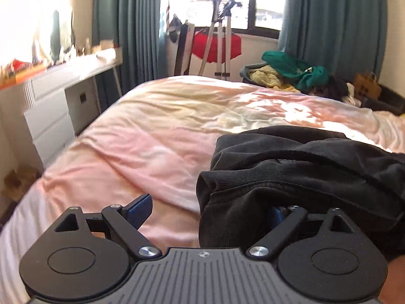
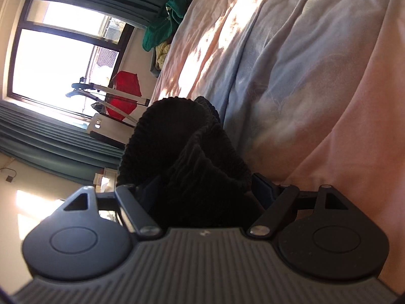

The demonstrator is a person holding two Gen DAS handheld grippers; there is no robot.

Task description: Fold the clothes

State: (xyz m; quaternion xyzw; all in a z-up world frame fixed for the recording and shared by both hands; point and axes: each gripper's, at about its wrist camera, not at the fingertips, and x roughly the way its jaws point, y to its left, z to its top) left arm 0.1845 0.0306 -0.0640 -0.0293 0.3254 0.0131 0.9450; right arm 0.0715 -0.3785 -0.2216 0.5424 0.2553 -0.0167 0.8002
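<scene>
A black garment (image 1: pixel 303 167) lies bunched on the pink bed cover (image 1: pixel 152 139) at the right of the left wrist view. My left gripper (image 1: pixel 207 210) is open wide at its near edge. Its left finger (image 1: pixel 138 210) is bare over the cover, while a fold of the cloth drapes over and hides most of the right one. In the right wrist view, rolled on its side, the ribbed black garment (image 2: pixel 182 136) bulges up between the wide jaws of my right gripper (image 2: pixel 198 190). The cloth fills the gap, and the pads do not visibly pinch it.
A heap of green and yellow clothes (image 1: pixel 291 68) sits at the bed's far right corner. White drawers and a desk (image 1: pixel 50 106) run along the left side. A tripod (image 1: pixel 220 38) and a red cloth (image 1: pixel 215 48) stand under the window, between teal curtains (image 1: pixel 131 25).
</scene>
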